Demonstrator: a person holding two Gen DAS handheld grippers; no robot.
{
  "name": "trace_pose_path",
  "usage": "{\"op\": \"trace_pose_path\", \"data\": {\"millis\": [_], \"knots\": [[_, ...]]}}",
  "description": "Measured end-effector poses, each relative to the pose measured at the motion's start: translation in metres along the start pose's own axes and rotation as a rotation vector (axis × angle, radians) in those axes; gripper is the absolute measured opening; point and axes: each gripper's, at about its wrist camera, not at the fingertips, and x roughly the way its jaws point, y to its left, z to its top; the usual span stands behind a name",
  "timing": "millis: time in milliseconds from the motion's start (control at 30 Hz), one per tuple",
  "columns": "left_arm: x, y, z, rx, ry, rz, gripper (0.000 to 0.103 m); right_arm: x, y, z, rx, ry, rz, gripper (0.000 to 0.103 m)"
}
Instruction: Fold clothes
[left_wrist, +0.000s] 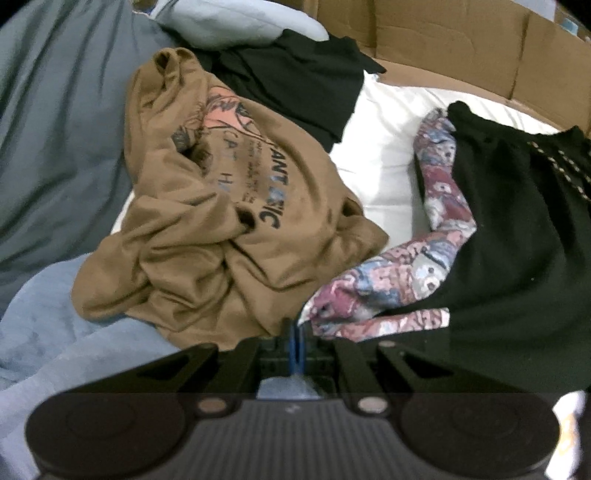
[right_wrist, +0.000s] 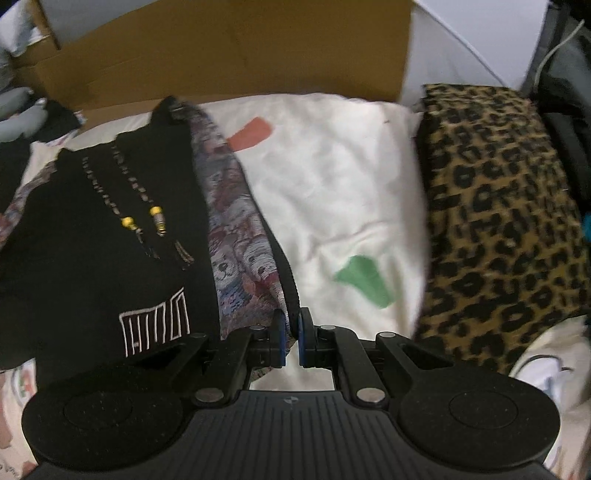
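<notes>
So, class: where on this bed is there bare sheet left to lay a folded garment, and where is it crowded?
The widest bare patch is white sheet between the black hoodie with its teddy-print sleeve and the leopard-print cloth. A narrower strip lies between the brown T-shirt and that hoodie. The brown shirt's side is crowded, with a black garment and blue bedding.

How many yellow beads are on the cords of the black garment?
2. One bead sits at the end of the left cord and the other bead at the end of the right cord, both on the black garment. More may be hidden.
</notes>
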Motion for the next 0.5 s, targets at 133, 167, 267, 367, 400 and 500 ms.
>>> {"op": "trace_pose_path", "data": {"millis": [133,167,267,367,400,500], "knots": [[0.004,0.004,0.007,0.003,-0.037,0.053,0.003,0.006,-0.009,0.000,0.013,0.001,-0.016,0.004],[0.002,0.005,0.010,0.001,-0.049,0.066,0.003,0.008,-0.010,0.000,0.014,0.003,-0.016,0.004],[0.000,0.006,0.019,0.022,-0.078,0.109,0.004,0.011,-0.009,-0.002,0.006,0.002,-0.012,0.004],[-0.001,0.002,0.017,0.038,-0.066,0.136,0.013,0.011,-0.010,-0.003,0.027,-0.026,0.030,0.009],[-0.003,0.001,0.016,0.034,-0.061,0.141,0.015,0.011,-0.013,-0.002,0.049,-0.022,0.060,0.012],[-0.009,0.000,0.011,0.022,-0.047,0.154,0.031,0.007,-0.021,-0.004,0.090,-0.030,0.111,0.046]]}}
